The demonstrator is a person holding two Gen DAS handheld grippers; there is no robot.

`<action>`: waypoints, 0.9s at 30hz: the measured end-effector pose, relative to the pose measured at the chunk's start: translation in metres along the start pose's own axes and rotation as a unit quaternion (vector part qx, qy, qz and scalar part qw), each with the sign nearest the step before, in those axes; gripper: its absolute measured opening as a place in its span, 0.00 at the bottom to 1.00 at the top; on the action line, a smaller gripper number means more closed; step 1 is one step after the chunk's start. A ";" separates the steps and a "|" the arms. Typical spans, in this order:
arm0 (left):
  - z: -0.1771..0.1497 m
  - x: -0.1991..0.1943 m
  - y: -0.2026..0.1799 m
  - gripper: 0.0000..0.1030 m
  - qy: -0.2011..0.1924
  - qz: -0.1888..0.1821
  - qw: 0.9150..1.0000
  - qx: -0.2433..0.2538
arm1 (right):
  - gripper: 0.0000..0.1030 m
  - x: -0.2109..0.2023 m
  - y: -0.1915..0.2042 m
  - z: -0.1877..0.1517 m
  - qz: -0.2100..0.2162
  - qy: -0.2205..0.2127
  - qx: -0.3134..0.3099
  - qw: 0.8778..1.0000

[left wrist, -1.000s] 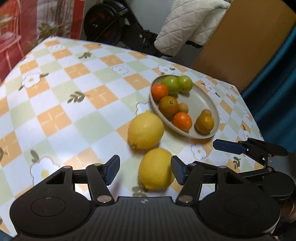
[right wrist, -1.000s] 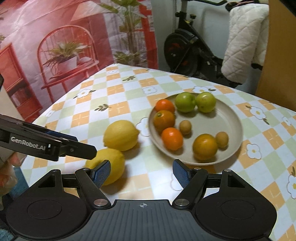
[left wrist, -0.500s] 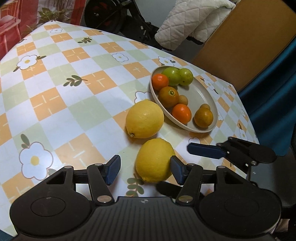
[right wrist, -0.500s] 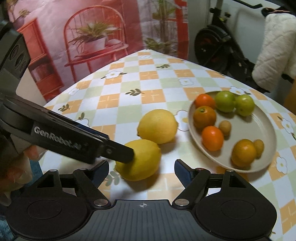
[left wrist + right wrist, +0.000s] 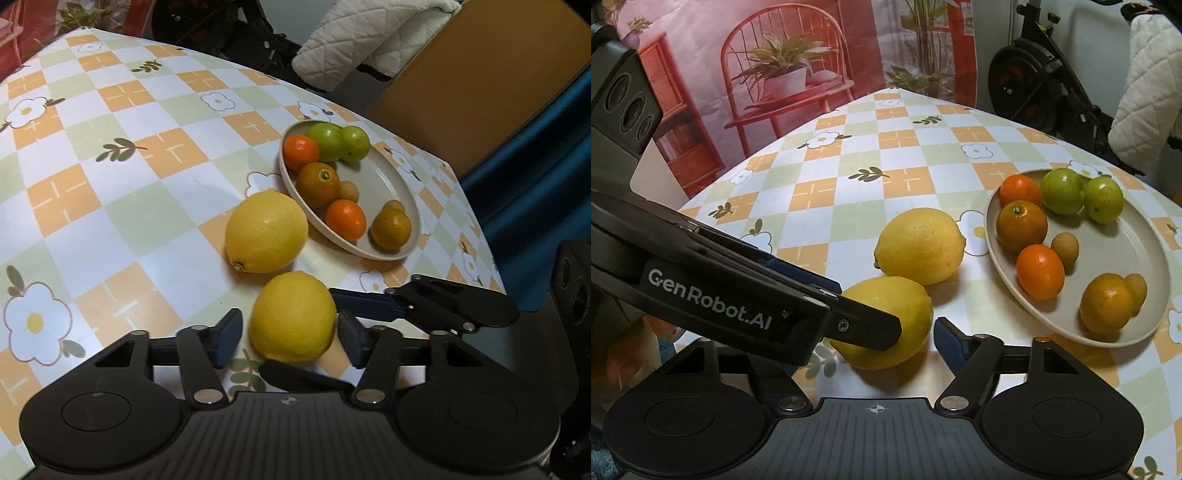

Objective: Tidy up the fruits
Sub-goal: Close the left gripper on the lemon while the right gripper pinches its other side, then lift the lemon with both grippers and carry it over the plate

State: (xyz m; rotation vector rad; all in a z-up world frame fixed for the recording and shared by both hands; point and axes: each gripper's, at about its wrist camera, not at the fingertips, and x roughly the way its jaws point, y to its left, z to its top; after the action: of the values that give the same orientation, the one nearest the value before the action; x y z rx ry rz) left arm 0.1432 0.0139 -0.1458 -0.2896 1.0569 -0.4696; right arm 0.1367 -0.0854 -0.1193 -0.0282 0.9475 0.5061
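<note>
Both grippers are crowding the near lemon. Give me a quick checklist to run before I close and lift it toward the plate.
1. Near lemon sits between the left gripper fingers: ok; the jaws have just been closing, with small gaps on both sides.
2. Only one gripper on this lemon: not ok; the right gripper also brackets it, its jaws just closing too.
3. The two grippers clear of each other: not ok; their fingers cross at the lemon.
4. Far lemon clear of the near one: cannot tell; they lie very close.
5. Free room on the plate: ok; the middle is bare.
</note>
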 end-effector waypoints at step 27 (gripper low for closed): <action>0.009 0.002 -0.021 0.52 -0.008 -0.012 0.999 0.029 | 0.55 -0.024 -0.022 -0.009 -0.009 -0.043 0.045 0.998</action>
State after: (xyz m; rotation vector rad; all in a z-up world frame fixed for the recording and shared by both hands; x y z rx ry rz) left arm 0.1477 -0.0055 -0.1339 -0.2550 1.0227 -0.5166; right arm 0.1283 -0.1166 -0.1104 0.0664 0.8849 0.4448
